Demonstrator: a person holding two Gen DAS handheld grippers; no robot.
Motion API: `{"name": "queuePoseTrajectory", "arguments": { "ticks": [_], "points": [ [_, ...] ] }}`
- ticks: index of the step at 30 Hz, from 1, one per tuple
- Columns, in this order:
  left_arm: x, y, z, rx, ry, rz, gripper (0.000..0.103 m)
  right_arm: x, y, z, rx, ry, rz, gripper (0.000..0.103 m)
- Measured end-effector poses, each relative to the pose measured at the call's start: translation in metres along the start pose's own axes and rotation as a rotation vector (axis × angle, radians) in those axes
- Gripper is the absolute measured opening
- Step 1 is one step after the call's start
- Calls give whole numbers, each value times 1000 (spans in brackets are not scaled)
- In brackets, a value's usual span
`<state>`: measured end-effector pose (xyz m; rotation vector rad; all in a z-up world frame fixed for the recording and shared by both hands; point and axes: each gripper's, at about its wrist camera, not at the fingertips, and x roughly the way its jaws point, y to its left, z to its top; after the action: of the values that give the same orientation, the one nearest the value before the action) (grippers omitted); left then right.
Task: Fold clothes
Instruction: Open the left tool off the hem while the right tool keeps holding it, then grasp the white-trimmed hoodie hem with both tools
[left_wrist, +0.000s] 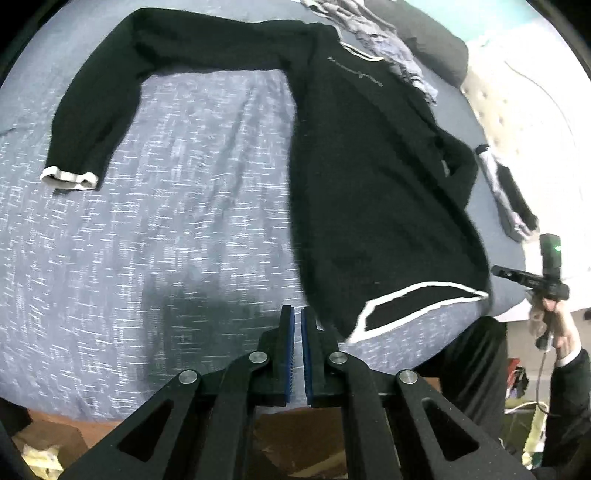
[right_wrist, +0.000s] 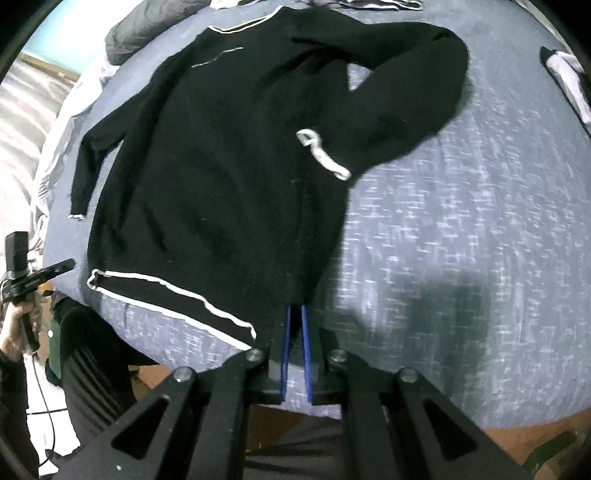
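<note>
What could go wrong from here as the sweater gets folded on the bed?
1. The right gripper seems to pinch only the hem corner of the sweater, so it could slip out.
2. The left gripper is shut over bare bedspread, so a one-sided pull may skew the garment.
3. The white cuff lies loosely on the body and may bunch.

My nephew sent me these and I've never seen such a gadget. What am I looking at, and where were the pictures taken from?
There is no robot here. A person holds a pair of tongs in each hand, each with a wide-angle camera looking along its fingers. One picture is from the left tongs, nearly closed and empty. The other is from the right tongs, at the hem of a black sweater; whether they pinch it is unclear. The sweater lies on a blue-grey bedspread. At the left view's edge, the right hand holds its tool.
</note>
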<state>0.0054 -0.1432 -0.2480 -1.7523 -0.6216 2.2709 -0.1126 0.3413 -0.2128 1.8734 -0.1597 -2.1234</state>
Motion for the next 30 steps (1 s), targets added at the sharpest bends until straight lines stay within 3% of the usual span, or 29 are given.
{"name": "queuePoseTrajectory", "arguments": {
  "ticks": [2,3,5,12,17,18,22,24,27,30],
  "points": [
    [1,-5,1,1,-3,-15,6,-5,-4,0,24,-14,7,16],
    [5,-7,3,-3,2,-26,8,-7,-7,1,43,-21,23,30],
    [15,-12,4,-1,18,-35,16,-10,-12,1,80,-30,52,43],
    [47,-25,5,8,86,-64,35,8,-7,-2,104,6,64,47],
    [53,-20,4,-9,90,-65,36,28,0,-3,104,41,73,47],
    [54,-19,4,-12,91,-66,36,31,2,-3,93,43,72,46],
    [55,-22,3,14,88,-65,34,36,8,-5,57,32,59,12],
    [56,-25,2,29,88,-64,34,32,7,-6,49,14,55,7],
    [55,-32,1,63,83,-64,8,15,-2,-8,55,-37,64,6],
    [49,-42,1,96,73,-76,6,-6,-10,-12,73,-90,93,5]
  ]
}}
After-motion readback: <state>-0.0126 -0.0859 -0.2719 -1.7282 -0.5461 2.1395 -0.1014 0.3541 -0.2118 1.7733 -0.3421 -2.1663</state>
